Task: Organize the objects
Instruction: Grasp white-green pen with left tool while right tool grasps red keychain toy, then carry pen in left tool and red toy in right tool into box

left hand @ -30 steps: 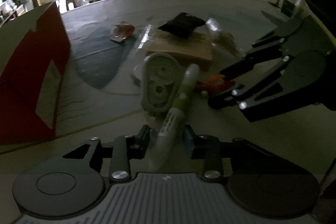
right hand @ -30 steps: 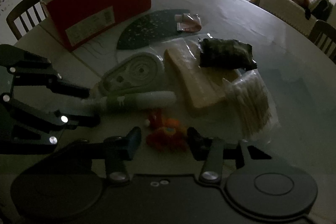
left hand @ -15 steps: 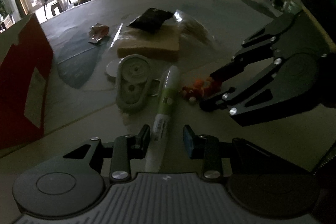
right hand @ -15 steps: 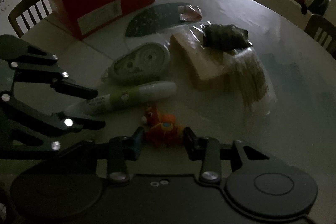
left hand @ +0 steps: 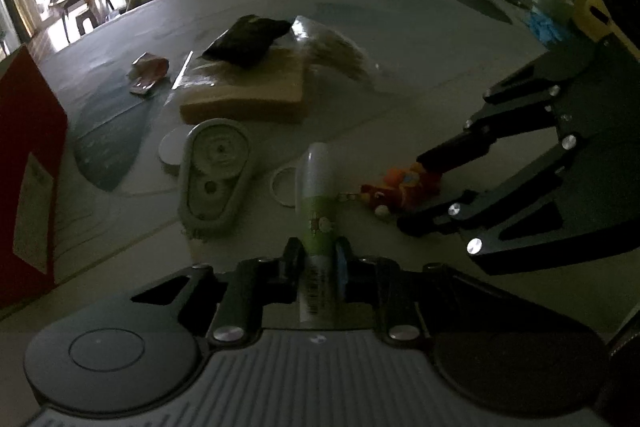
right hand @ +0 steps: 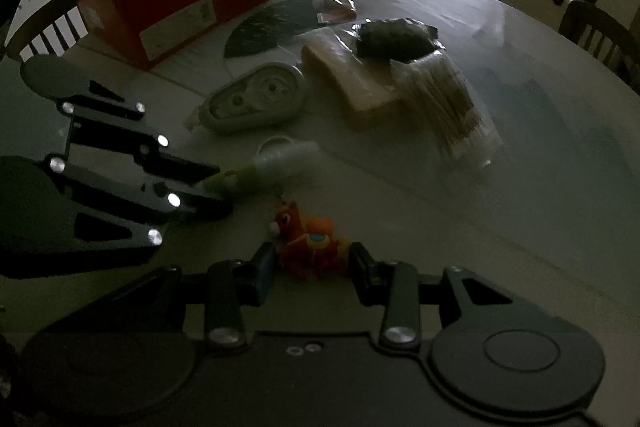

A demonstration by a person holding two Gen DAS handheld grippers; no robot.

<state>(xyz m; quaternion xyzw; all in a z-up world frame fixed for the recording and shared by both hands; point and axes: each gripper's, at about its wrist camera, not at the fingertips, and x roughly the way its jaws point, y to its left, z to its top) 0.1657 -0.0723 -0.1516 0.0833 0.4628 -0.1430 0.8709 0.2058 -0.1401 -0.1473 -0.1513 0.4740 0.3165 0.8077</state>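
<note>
**A:** what's your left gripper [left hand: 317, 259] got hold of?

**B:** you've got it clamped on a white tube with a green label [left hand: 318, 203], fingers pressed to both sides of its lower end. Looks like a glue stick or marker, can't read the print. Its long axis runs straight out along your fingers, rounded cap pointing away toward the correction tape dispenser [left hand: 214, 175] and the tan block [left hand: 248, 99]. The bottom end is hidden behind the gripper body.

**A:** and the right one?

**B:** your right gripper [right hand: 312, 263] has its fingers tight against a little orange and red toy horse [right hand: 306, 239] on the table [right hand: 520, 147], close in front of you. Head faces left, toward the left gripper. It's got a small chain that's hard to make out in this dim light. The red box [right hand: 176, 7] sits well off to the far left, and the clear bag of sticks [right hand: 444, 95] is blurred
</note>
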